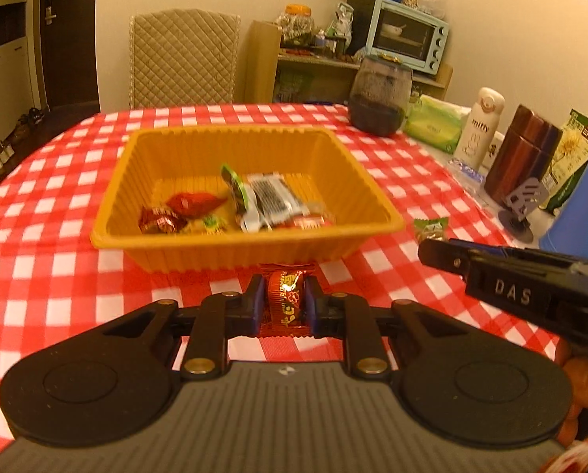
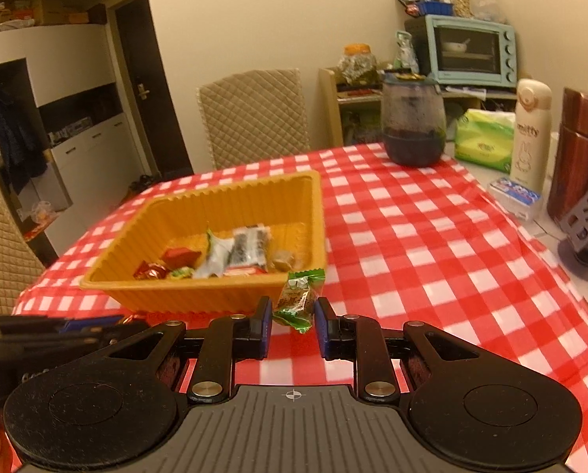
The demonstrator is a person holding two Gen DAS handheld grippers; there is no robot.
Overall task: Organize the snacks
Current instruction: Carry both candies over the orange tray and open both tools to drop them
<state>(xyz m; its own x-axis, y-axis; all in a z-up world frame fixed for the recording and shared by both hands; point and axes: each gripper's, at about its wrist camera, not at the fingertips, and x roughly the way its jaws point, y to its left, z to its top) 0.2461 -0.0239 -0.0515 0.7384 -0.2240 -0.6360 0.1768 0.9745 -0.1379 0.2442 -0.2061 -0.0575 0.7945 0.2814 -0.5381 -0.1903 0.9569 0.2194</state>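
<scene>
A red and gold wrapped candy [image 1: 287, 295] is sitting pinched between the two fingers of the left gripper [image 1: 284, 302], which are pressing on both of its sides; gold characters on the wrapper are too small to read. The candy is hanging just in front of the near wall of an orange ribbed tray [image 1: 234, 250].

A green-ended wrapped candy [image 2: 298, 300] is being gripped between the fingers of the right gripper [image 2: 292, 324], at their tips, just beside the tray's near right corner [image 2: 223, 295]. Its printing is blurred.

Inside the tray, several wrapped snacks [image 1: 236, 207] are lying in a loose heap, red, green and white ones among them.

The tray is resting on a red and white checked surface [image 2: 432, 260]. The side of the right gripper, seen from the left camera, is showing the letters "DAS". At the far right edge, a white bottle [image 2: 530, 134] is standing upright, reading "miffy".
</scene>
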